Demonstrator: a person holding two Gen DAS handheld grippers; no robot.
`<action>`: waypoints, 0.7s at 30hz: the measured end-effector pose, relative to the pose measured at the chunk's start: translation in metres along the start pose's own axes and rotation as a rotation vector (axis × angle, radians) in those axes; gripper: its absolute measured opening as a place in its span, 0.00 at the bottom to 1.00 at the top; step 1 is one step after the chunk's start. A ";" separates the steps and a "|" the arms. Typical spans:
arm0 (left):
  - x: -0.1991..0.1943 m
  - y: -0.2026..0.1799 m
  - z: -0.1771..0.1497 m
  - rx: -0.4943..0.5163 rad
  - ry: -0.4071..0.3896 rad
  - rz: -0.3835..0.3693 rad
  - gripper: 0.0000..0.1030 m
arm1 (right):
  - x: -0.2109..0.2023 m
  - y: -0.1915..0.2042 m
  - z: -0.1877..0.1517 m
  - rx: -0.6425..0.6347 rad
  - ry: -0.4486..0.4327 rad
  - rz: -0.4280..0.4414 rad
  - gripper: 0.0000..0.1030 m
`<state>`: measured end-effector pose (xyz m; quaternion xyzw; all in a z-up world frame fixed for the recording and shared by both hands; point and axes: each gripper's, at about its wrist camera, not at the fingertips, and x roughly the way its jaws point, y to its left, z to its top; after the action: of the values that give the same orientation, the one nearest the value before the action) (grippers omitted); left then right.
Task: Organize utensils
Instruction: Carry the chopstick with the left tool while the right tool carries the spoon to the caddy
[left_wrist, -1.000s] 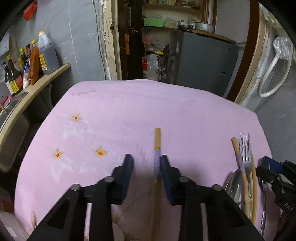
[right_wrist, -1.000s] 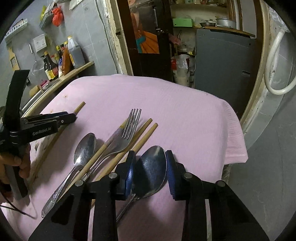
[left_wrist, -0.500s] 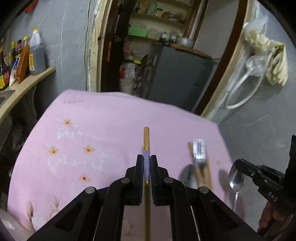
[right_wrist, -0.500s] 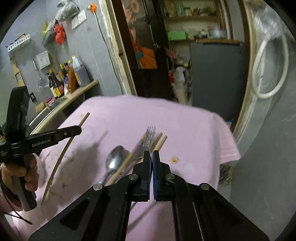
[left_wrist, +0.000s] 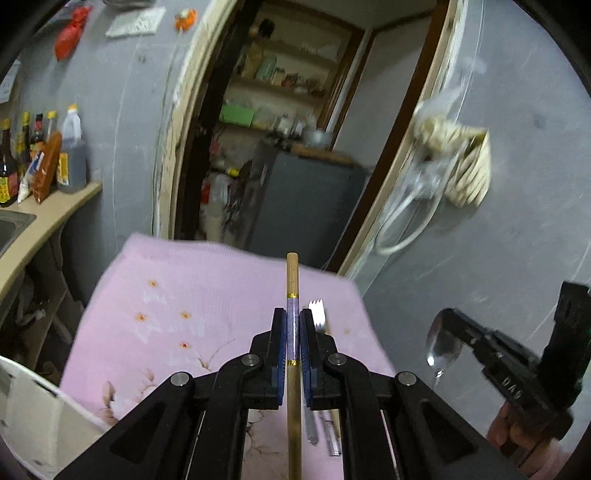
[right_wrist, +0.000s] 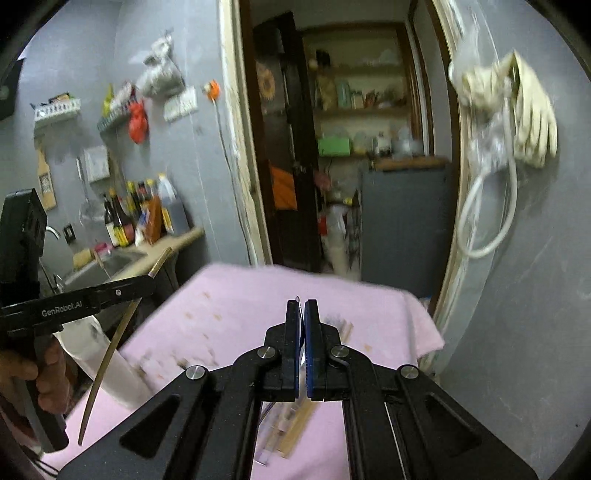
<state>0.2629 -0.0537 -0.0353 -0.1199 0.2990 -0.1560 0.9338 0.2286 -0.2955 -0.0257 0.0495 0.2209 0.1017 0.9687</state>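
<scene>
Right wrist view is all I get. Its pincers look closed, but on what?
Observer: The right gripper is shut on a spoon. The left wrist view shows its bowl sticking out, held in the air beside the cloth.
Operator: And the stick in the other pincers?
Observer: That is a chopstick. The left gripper clamps it on a purple band between two gold rings.
Operator: My view of the cloth is a blur. What lies there?
Observer: A fork, tines pointing away, just right of that chopstick.
</scene>
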 end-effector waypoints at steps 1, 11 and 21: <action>-0.013 0.004 0.006 -0.007 -0.023 -0.005 0.07 | -0.007 0.012 0.008 -0.006 -0.026 0.007 0.02; -0.126 0.085 0.046 -0.060 -0.253 0.105 0.07 | -0.026 0.139 0.055 -0.091 -0.220 0.090 0.02; -0.165 0.172 0.051 -0.176 -0.468 0.163 0.07 | -0.013 0.240 0.044 -0.240 -0.341 0.051 0.02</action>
<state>0.2033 0.1713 0.0369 -0.2091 0.0958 -0.0215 0.9730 0.1941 -0.0669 0.0534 -0.0441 0.0386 0.1418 0.9882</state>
